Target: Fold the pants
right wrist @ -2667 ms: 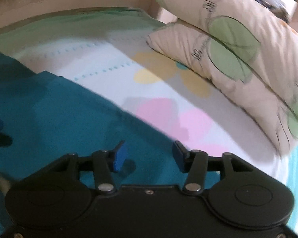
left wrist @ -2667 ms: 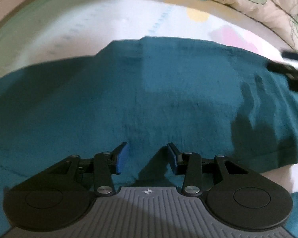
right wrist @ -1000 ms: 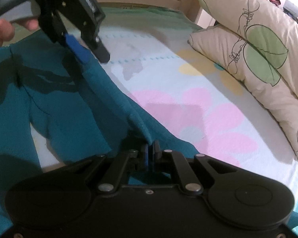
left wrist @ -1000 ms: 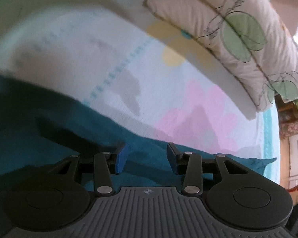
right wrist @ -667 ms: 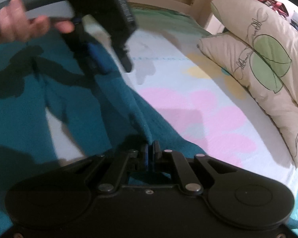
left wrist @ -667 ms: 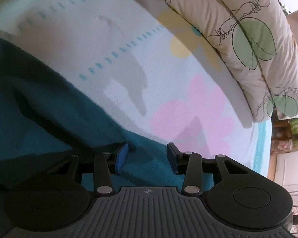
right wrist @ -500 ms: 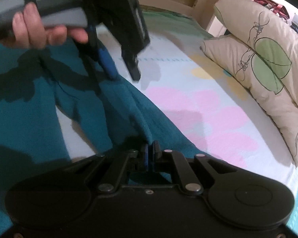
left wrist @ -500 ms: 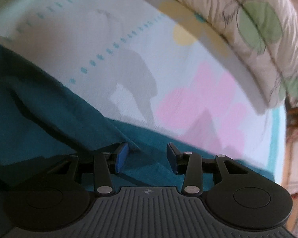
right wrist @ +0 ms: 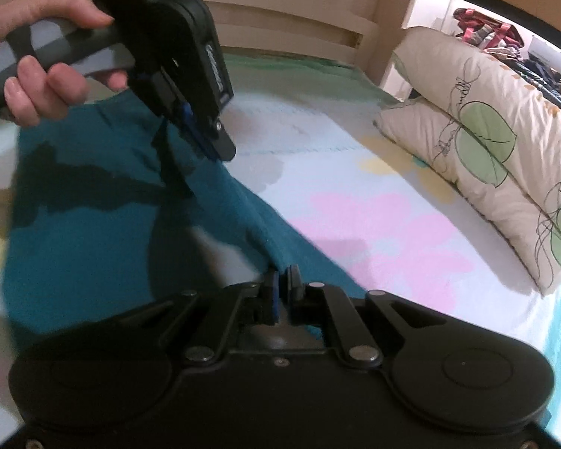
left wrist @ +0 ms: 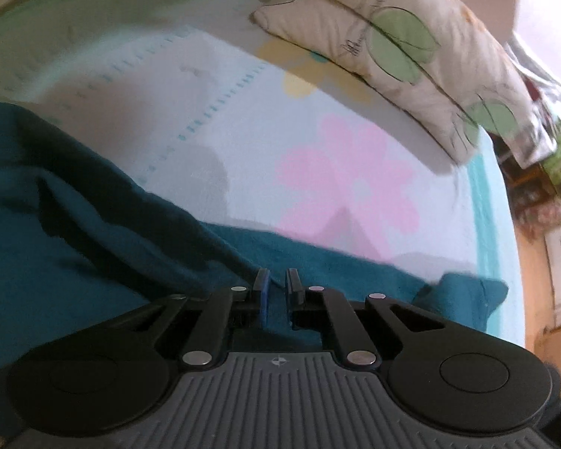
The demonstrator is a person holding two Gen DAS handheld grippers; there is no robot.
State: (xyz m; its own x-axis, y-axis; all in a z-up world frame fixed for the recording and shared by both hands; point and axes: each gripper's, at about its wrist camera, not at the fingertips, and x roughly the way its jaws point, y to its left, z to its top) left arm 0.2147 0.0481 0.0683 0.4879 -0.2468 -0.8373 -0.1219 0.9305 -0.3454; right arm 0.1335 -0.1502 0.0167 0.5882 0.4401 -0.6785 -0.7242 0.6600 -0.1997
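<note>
Left wrist view: a bed (left wrist: 243, 119) with a flower-print sheet carries two leaf-print pillows (left wrist: 400, 52), stacked at its far side. One pair of teal pants (left wrist: 74, 247) lies across the near sheet. The left tool (left wrist: 276, 292) has just been closing, its pads pinching a pants fold.

Right wrist view: a wooden headboard (right wrist: 299, 15) backs the bed. The right tool (right wrist: 282, 284) is clamped on the pants edge. A hand (right wrist: 45, 86) holds the left tool's handle.
</note>
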